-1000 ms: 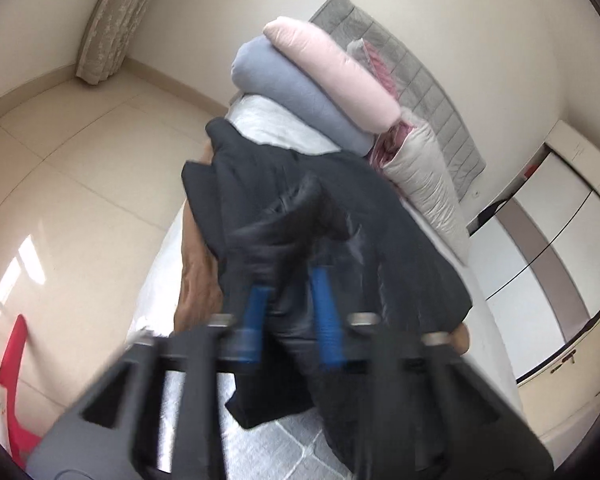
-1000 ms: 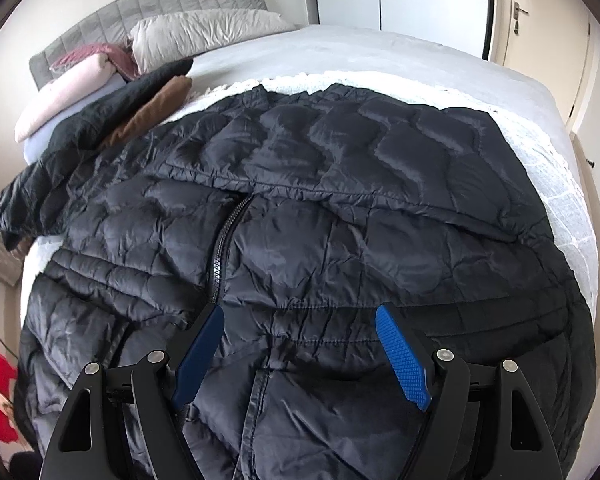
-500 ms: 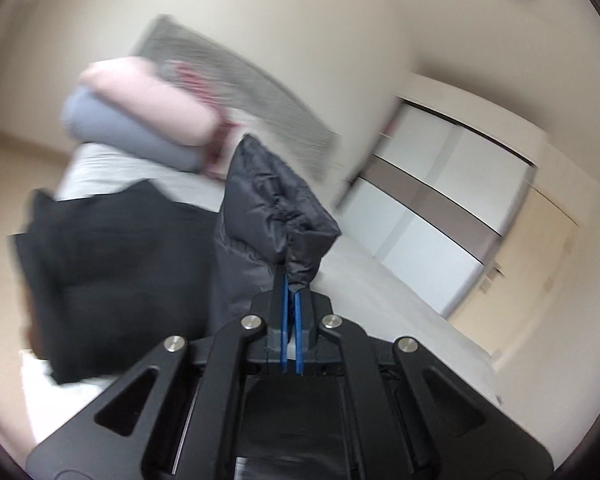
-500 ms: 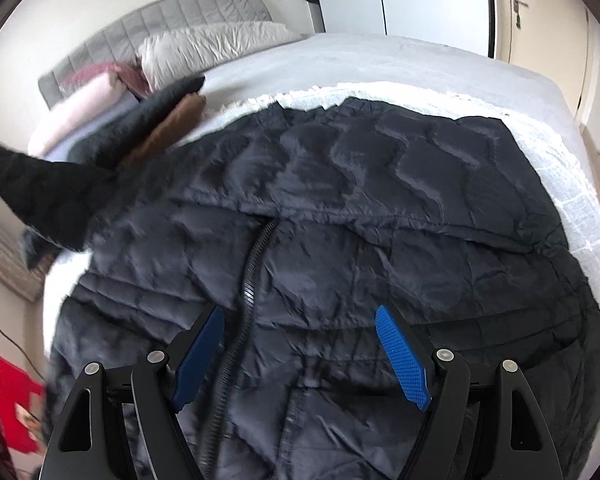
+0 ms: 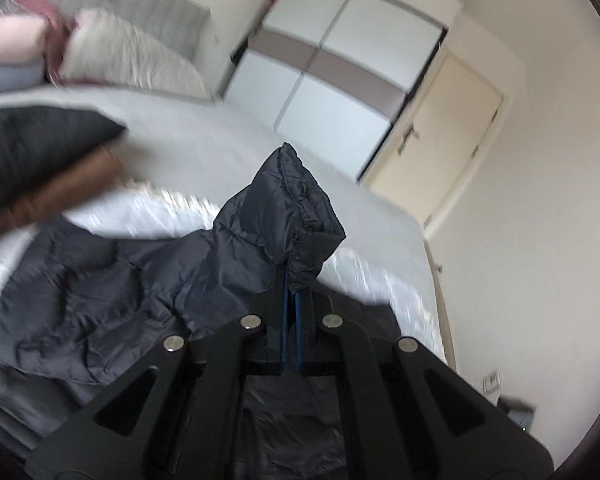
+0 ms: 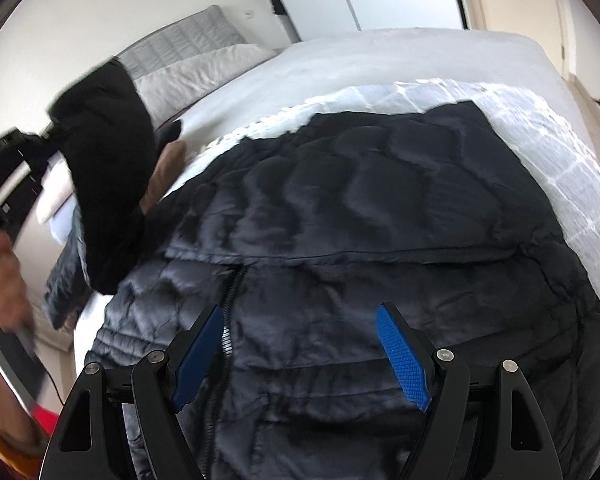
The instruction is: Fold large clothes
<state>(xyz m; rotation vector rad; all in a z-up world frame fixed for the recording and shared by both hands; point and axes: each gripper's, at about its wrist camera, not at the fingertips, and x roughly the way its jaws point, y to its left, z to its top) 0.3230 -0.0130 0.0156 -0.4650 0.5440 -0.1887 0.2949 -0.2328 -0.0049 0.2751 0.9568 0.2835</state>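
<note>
A large black quilted jacket (image 6: 360,220) lies spread front-up on the bed, its zipper (image 6: 228,300) running toward me. My left gripper (image 5: 292,280) is shut on the cuff of one sleeve (image 5: 296,200), which stands up above the pads. In the right wrist view that sleeve (image 6: 108,184) hangs raised at the jacket's left side. My right gripper (image 6: 300,308) hovers open over the jacket's lower front, just right of the zipper, with nothing between its pads.
A white quilted pad (image 6: 540,140) lies under the jacket on the grey bed (image 5: 220,148). Folded black and brown clothes (image 5: 40,168) and pillows (image 5: 132,60) sit near the headboard. A wardrobe (image 5: 340,60) and a door (image 5: 448,132) stand beyond. A hand (image 6: 4,280) shows at left.
My left gripper has closed tight on the sleeve cuff, lifted it and swung it across from the bed's side toward the jacket's body. The right gripper shifted slightly and stayed open.
</note>
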